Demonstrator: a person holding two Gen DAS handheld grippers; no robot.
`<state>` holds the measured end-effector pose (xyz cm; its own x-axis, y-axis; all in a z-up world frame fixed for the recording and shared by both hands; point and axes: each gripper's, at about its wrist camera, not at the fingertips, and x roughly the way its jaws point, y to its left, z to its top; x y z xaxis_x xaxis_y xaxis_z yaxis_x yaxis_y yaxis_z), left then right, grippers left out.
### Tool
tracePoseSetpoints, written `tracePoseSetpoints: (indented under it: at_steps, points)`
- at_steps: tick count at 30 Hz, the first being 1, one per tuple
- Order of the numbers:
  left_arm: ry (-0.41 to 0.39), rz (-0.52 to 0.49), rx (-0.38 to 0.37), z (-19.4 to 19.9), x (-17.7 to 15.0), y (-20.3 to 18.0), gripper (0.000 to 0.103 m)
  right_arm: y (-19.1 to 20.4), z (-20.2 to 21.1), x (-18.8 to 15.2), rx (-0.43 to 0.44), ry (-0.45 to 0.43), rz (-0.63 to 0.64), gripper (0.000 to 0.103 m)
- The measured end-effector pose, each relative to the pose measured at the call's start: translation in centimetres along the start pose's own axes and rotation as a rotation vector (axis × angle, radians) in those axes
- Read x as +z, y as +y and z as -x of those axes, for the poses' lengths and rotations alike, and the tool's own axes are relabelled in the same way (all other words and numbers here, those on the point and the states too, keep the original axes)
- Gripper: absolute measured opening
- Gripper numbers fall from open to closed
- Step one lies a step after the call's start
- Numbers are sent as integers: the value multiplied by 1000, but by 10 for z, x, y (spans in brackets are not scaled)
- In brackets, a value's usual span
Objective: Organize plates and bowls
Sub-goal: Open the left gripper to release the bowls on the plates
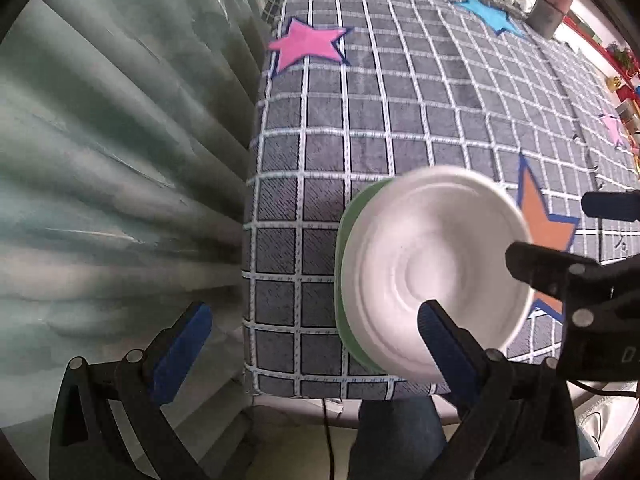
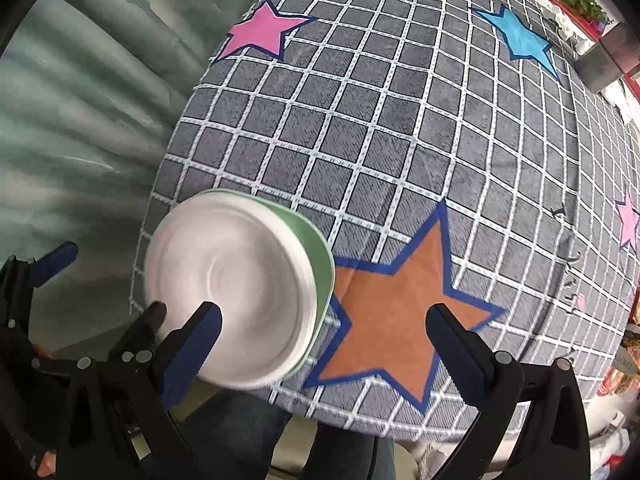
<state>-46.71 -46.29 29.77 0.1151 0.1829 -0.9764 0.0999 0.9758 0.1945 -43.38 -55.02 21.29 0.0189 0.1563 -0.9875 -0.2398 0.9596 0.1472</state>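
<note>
Seemingly just released, the white bowl (image 2: 228, 288) sits nested on a green plate (image 2: 322, 276) near the table's front edge, with both the left gripper (image 1: 308, 344) and right gripper (image 2: 324, 344) wide and empty; lifting straight up avoids nudging the stack.

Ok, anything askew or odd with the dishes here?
Slightly: the white bowl sits off-centre on the green plate, near the table's front edge. Nothing spilled or broken. Both grippers, left and right, are open.
</note>
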Motion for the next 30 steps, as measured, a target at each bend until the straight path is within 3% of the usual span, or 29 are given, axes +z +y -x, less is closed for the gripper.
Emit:
tracePoseSetpoints:
  at_steps: [8,14,19,27,30]
  points:
    - [-11,-78,-1,20,4,-12,103,-4,23,-5,-6,8,-4,103]
    - [-3,-23,-9,2,3,-9,103,-6,4,0,14,4,9,103]
    - [-11,-83,8,21,3,-14,103,-5,16,-12,37,28,4,103]
    - [-21,-29,23,3,1,-11,103,-2,6,1,24,3,49,103]
    - [-11,-66,32,9,5,-12,103,-4,10,-4,34,9,31,103]
